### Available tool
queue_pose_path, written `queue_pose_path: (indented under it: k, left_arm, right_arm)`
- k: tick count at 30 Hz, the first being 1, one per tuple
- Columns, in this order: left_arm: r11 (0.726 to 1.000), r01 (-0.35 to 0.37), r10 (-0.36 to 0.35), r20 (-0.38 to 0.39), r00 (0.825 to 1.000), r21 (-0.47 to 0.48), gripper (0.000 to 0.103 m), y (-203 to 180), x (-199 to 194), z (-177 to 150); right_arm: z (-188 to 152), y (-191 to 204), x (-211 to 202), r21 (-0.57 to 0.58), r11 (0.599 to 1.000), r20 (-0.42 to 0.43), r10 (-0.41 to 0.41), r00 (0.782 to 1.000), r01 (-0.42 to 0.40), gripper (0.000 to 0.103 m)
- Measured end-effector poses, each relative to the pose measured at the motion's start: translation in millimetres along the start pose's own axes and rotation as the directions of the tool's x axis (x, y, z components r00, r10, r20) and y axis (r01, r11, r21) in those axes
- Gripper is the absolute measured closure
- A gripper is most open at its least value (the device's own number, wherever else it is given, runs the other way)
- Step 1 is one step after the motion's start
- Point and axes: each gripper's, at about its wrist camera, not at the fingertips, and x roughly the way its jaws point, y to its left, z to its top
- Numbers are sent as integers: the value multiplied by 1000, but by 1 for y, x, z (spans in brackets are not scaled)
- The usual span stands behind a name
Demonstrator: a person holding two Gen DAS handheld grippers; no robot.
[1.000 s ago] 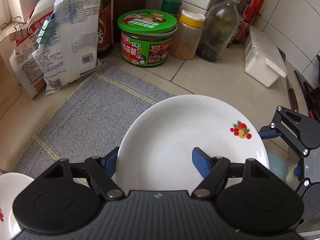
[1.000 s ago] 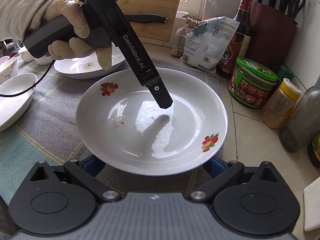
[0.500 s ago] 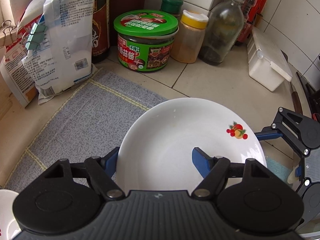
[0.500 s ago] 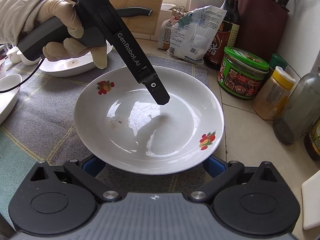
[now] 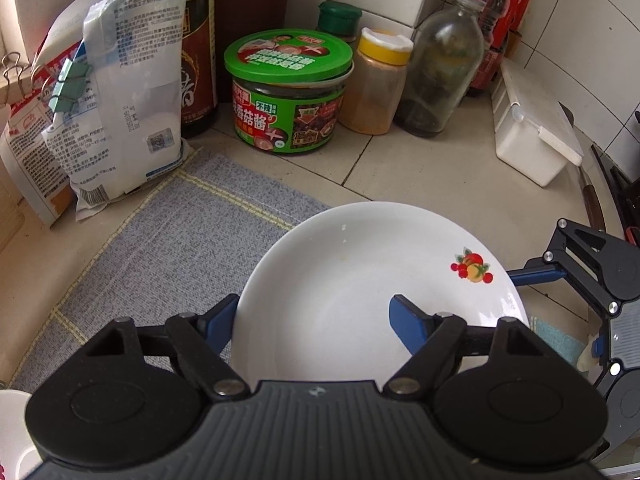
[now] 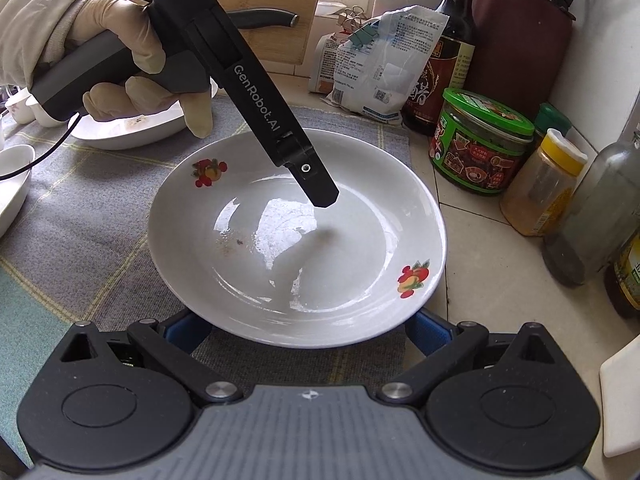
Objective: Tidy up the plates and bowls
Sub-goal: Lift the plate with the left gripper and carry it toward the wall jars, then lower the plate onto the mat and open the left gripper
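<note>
A white plate with fruit prints (image 6: 296,236) is held over the grey cloth (image 6: 80,232); it also shows in the left wrist view (image 5: 372,288). My left gripper (image 5: 316,320) straddles the plate's near rim, one finger outside the rim and one finger (image 5: 408,324) inside the plate; its jaws stand wide. In the right wrist view the left gripper's finger (image 6: 308,176) reaches into the plate. My right gripper (image 6: 296,332) is open, its blue fingers under the plate's near edge. A second white plate (image 6: 132,128) lies at the back left.
A green-lidded jar (image 5: 288,92), a yellow-capped spice jar (image 5: 376,84), bottles (image 5: 444,68), and food bags (image 5: 120,100) stand along the wall. A white box (image 5: 532,136) sits at the right. White bowls (image 6: 12,188) lie at the left. A knife block (image 6: 520,32) stands at the back.
The plate and both grippers have moved toward the jars and the counter's right side. The hold on the plate looks unchanged.
</note>
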Motion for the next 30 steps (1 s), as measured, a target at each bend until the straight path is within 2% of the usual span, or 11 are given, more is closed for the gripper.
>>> queue_pose_path:
  k: [7, 20, 30]
  left_arm:
    - [998, -41, 39, 54, 998, 39, 13, -7, -15, 4]
    - [995, -85, 80, 110, 991, 43, 13, -25, -63, -8]
    - [992, -122, 117, 136, 984, 28, 13, -58, -115, -46]
  right_arm:
    - [-2, 3, -7, 13, 1000, 7, -7, 1000, 7, 0]
    - [-2, 14, -37, 84, 996, 69, -29, 997, 23, 0]
    - [-10, 31, -67, 186, 979, 105, -108, 989, 87, 0]
